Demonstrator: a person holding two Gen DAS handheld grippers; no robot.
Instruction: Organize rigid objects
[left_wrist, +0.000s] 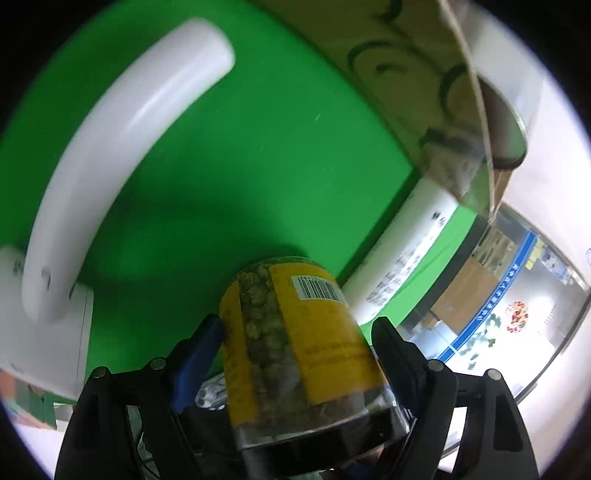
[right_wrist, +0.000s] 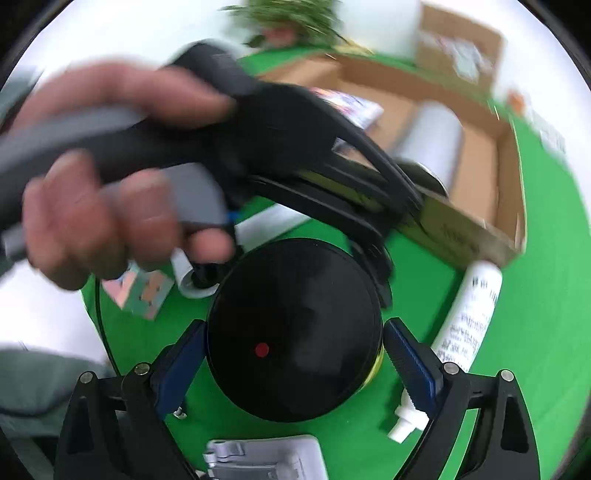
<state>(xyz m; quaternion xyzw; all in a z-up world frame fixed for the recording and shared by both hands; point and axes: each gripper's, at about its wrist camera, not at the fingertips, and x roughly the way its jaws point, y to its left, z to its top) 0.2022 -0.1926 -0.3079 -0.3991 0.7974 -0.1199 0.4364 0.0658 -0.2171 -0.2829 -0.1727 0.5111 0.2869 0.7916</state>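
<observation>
Your left gripper (left_wrist: 295, 332) pinched a clear plastic jar with a yellow label and black lid (left_wrist: 291, 354), its blue pads pressed to both sides, lid end nearest the camera, above the green table cover (left_wrist: 221, 147). Your right gripper (right_wrist: 293, 350) stood spread around the jar's round black lid (right_wrist: 295, 328), pads just clear of it. A white cylindrical bottle with printed text (right_wrist: 467, 314) lay beside it, and an open brown cardboard box (right_wrist: 476, 155) sat beyond. Your left hand (right_wrist: 110, 177) gripped the other tool's handle.
</observation>
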